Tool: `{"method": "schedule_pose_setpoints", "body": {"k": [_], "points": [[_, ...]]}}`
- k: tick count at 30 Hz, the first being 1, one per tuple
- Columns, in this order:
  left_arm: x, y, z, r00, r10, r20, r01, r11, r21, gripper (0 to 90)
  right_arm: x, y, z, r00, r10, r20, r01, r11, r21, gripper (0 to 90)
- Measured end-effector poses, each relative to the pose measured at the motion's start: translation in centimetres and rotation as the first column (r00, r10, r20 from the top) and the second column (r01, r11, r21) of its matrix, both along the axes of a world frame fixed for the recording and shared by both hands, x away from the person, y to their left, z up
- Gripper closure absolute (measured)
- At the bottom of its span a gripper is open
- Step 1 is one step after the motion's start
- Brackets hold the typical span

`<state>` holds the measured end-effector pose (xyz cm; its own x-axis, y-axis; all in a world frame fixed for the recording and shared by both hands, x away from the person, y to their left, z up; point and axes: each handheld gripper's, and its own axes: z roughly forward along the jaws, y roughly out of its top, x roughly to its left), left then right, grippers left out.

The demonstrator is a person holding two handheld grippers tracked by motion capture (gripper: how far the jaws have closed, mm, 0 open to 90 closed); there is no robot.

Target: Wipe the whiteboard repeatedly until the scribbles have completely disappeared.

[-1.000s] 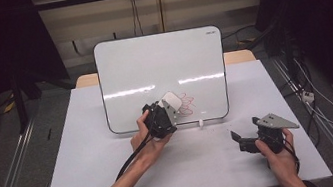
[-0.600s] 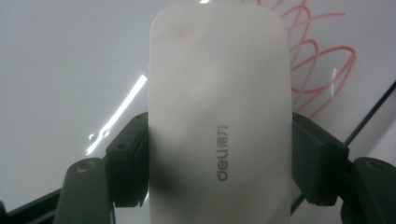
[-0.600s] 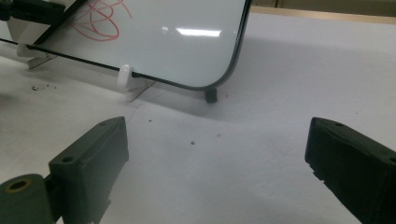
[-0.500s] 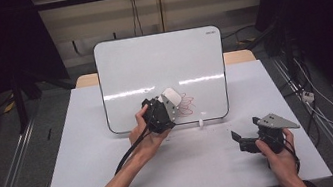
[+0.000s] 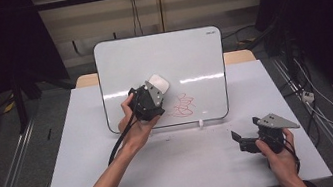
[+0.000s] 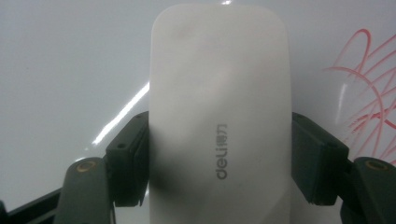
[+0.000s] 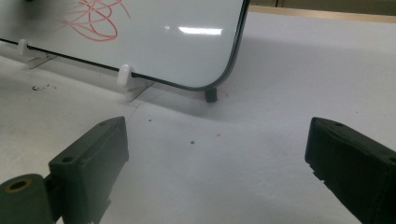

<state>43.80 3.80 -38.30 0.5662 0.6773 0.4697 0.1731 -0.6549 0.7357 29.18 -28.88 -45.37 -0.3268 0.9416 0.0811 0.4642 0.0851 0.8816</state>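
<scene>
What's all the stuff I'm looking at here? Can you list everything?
whiteboard: one, white with a dark rim, propped upright at the back of the table.
scribble: one, red, low on the whiteboard, right of the eraser.
eraser: one, white, printed "deli", held in front of the whiteboard.
table: one, white top, under everything.
clips: two seen, white, at the whiteboard's lower edge.
cables: several, dark and white, on the floor right of the table.
left gripper: one, black, shut on the eraser.
right gripper: one, black with a grey plate, jaws open, low over the table's right side.
hands: two, one on each gripper.
</scene>
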Motion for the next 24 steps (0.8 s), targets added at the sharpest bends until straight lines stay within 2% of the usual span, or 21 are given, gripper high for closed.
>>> {"method": "schedule_pose_setpoints", "body": {"k": [1,2,4,8,11,13,14,24], "points": [[0.0,-0.1,-0.1,0.9999,0.013,0.007,-0.013,0.9998,-0.012,31.1,0.0,0.0,0.0,1.0,0.0,0.0,0.0,1.0,0.001,6.2],[-0.1,-0.3,-0.1,0.9999,0.008,-0.006,-0.008,1.0,-0.004,31.1,0.0,0.0,0.0,1.0,-0.001,0.0,0.001,1.0,-0.001,6.2],[-0.3,-0.8,-0.4,1.0,0.002,0.009,-0.002,1.0,0.002,31.1,0.0,0.1,0.0,1.0,-0.001,-0.003,0.001,1.0,-0.002,6.2],[-0.4,-1.7,-0.5,0.9999,-0.013,0.004,0.013,0.9999,-0.001,31.1,0.0,0.1,0.0,1.0,-0.001,-0.003,0.001,1.0,-0.002,6.2],[-0.5,-2.3,-0.5,0.9999,-0.011,0.006,0.011,0.9998,0.015,31.1,0.0,0.1,0.0,1.0,0.0,-0.004,0.0,1.0,0.001,6.2],[-0.5,-2.4,-0.5,1.0,-0.006,-0.001,0.006,0.9997,0.024,31.0,0.0,0.0,0.0,1.0,0.002,-0.003,-0.002,1.0,0.0,6.2],[-0.5,-2.4,-0.5,0.9999,-0.008,0.01,0.007,0.9994,0.035,31.0,0.0,0.0,0.0,1.0,0.003,-0.003,-0.003,1.0,0.0,6.2],[-0.5,-2.7,-0.7,0.9998,-0.011,0.015,0.01,0.9996,0.026,31.0,0.0,0.1,0.0,1.0,0.0,-0.003,0.0,1.0,-0.005,6.2]]}}
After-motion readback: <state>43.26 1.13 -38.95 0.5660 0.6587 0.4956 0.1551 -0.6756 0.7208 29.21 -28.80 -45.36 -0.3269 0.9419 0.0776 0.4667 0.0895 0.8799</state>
